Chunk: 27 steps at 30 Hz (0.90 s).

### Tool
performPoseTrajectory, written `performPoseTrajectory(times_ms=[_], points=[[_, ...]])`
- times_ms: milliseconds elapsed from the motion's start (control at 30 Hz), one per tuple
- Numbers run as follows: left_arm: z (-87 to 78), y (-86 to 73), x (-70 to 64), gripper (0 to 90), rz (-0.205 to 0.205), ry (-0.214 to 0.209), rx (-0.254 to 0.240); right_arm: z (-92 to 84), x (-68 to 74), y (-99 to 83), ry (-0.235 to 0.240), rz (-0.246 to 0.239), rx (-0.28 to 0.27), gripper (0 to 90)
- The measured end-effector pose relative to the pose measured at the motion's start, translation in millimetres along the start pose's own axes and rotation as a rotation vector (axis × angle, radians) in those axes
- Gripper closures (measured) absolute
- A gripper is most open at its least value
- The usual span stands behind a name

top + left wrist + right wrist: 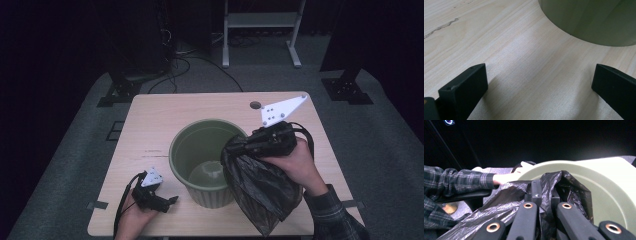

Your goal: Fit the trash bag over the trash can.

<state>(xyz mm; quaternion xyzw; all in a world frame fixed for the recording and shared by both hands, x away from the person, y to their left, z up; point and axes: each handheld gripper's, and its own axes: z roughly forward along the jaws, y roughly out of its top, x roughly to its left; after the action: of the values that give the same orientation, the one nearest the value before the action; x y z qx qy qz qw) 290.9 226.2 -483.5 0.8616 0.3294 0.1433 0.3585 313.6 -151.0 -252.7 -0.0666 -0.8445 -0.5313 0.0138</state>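
Note:
An olive-green round bin stands in the middle of the wooden table. My right gripper hovers over the bin's right rim, shut on a crumpled black plastic bag that hangs down over the bin's right side to the table's front edge. In the right gripper view the jaws pinch the bag together, with the bin's inside beyond. My left gripper rests on the table left of the bin. Its jaws stand wide apart over bare wood, with the bin's wall ahead.
A cable hole sits at the table's far right. A white frame and black stand feet are on the floor behind. The person's plaid sleeve reaches across in the right gripper view.

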Motion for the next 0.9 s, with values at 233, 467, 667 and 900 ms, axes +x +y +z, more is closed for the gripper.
performPoseTrajectory(times_ms=[233,467,667,900], points=[[0.1,0.1,0.1,0.0,0.003,-0.001,0.0,16.0,-7.7,28.4,0.047,-0.017,-0.03,88.8],[0.2,0.1,-0.1,0.0,0.003,-0.002,0.0,34.5,-10.3,57.6,0.064,-0.049,-0.044,88.8],[0.3,0.1,-0.2,0.0,0.004,-0.004,-0.001,52.3,-14.9,78.6,0.075,-0.064,-0.055,88.8],[0.3,0.1,-0.1,0.0,0.004,-0.005,-0.001,66.7,-21.3,99.8,0.097,-0.066,-0.083,88.8]])
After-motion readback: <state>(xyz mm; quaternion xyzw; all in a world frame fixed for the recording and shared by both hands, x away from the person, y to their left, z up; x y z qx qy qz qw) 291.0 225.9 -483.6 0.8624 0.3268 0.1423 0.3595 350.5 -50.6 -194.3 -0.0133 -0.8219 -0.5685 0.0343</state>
